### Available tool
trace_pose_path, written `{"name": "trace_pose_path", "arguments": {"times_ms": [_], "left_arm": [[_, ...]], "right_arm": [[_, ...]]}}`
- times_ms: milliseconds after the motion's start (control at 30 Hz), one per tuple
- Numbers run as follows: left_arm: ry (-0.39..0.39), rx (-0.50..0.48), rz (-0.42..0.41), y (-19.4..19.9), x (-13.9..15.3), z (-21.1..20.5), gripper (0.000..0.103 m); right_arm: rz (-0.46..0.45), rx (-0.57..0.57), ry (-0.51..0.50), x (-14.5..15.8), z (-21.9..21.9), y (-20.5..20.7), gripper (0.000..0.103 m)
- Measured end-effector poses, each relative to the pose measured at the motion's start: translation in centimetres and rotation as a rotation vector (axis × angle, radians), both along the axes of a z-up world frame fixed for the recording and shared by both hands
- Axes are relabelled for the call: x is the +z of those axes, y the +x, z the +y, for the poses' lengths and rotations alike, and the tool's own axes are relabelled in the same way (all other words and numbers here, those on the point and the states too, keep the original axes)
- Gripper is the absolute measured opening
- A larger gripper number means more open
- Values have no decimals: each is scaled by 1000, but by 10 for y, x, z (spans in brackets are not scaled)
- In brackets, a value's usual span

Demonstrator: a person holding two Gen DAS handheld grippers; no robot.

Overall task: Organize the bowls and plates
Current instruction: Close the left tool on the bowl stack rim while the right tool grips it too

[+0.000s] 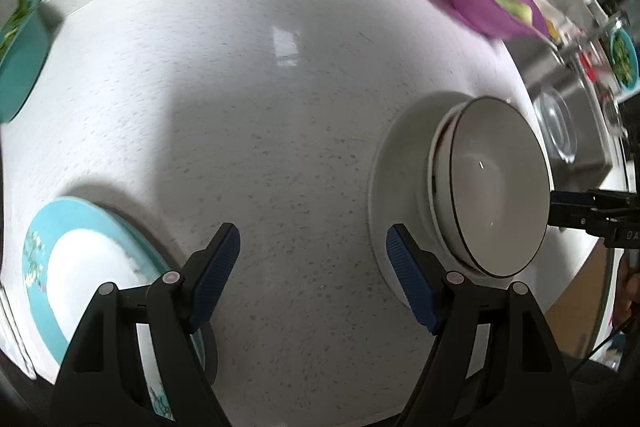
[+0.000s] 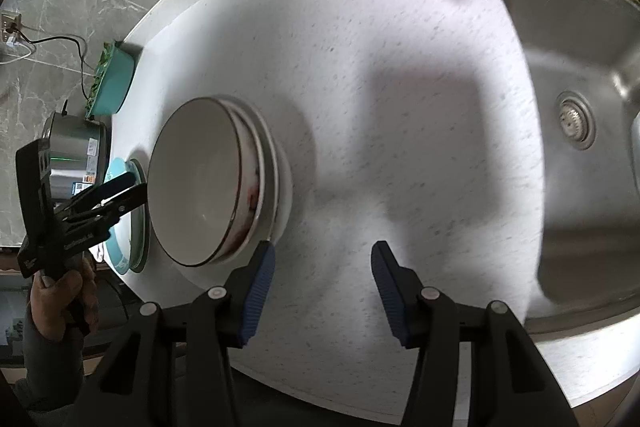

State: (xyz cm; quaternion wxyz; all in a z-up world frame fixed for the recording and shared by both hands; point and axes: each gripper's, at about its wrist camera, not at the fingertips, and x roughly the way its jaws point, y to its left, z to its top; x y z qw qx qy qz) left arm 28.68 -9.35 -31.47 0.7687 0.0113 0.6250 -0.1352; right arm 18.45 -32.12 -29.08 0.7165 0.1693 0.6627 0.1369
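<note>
From your left wrist, the left gripper (image 1: 312,275) hangs released over bare counter between the teal-rimmed floral plate (image 1: 80,259) and the stack of white dark-rimmed bowls (image 1: 492,187); drifting sideways could topple the stack.

From your right wrist, the right gripper (image 2: 324,291) gapes empty just beside it; a careless clip could send bowls into the steel sink (image 2: 580,67).

Open counter (image 2: 400,99) between stacked bowls (image 2: 208,183) and sink (image 2: 580,67).
</note>
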Motion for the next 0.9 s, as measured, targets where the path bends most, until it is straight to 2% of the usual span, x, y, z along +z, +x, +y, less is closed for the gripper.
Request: {"name": "trace_pose_path", "arguments": {"times_ms": [367, 467, 700, 900], "left_arm": [[37, -105, 16, 24, -31, -17, 75], [35, -107, 22, 31, -41, -16, 75], [44, -125, 1, 38, -46, -16, 75], [-5, -120, 4, 45, -53, -13, 76]], "right_arm": [[12, -26, 1, -16, 15, 5, 55], [11, -41, 17, -18, 17, 4, 47], [-33, -67, 4, -29, 22, 13, 46], [-71, -76, 15, -37, 22, 16, 44]]}}
